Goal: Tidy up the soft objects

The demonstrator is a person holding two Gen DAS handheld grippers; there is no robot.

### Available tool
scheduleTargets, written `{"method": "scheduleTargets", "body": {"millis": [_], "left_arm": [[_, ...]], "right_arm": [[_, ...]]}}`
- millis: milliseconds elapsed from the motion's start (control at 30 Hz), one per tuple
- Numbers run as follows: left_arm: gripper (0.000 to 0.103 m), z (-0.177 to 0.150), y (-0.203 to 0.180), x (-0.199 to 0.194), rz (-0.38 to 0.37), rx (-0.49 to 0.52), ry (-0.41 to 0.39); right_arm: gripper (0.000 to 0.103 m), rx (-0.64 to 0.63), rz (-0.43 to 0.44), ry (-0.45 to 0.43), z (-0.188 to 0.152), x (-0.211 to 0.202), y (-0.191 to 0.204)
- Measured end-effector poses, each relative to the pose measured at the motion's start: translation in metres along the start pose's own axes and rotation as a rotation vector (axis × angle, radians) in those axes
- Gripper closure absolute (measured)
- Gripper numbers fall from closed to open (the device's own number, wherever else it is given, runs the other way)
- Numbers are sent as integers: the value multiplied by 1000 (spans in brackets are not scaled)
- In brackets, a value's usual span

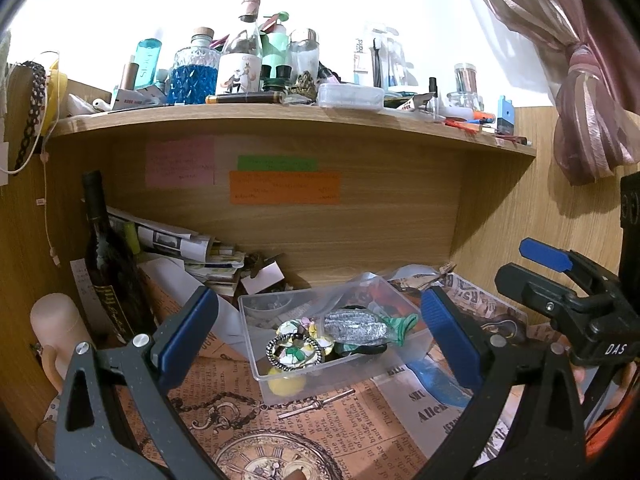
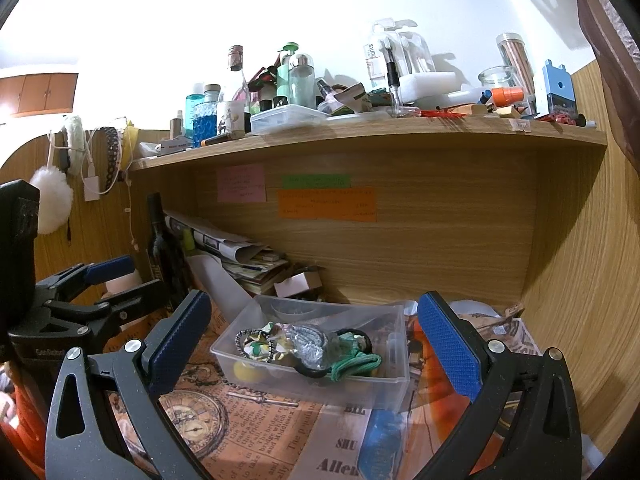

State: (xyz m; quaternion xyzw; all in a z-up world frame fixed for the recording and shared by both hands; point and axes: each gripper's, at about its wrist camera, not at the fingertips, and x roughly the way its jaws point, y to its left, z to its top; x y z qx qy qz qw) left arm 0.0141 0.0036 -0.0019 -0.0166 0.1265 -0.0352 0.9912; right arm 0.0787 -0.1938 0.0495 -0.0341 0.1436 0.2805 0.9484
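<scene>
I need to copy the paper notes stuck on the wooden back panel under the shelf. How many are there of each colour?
Pink rectangular paper note: 1
Green rectangular paper note: 1
Orange rectangular paper note: 1
Total: 3

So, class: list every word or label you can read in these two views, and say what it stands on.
"DAS": right gripper body.
"Allen": newspaper-print mat.
"SHU": same mat.
"harks": clear package on shelf.
Sticky notes, wine bottle label, mat's small print: too blurred.
</scene>
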Motion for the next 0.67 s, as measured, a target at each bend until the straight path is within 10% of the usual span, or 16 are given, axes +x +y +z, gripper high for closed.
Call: {"method": "scheduleTargets", "body": {"millis": [667], "left_arm": [[0,-4,-1,4,-18,12,20]], "right_arm": [[0,-7,6,18,-3,6,-3]]}}
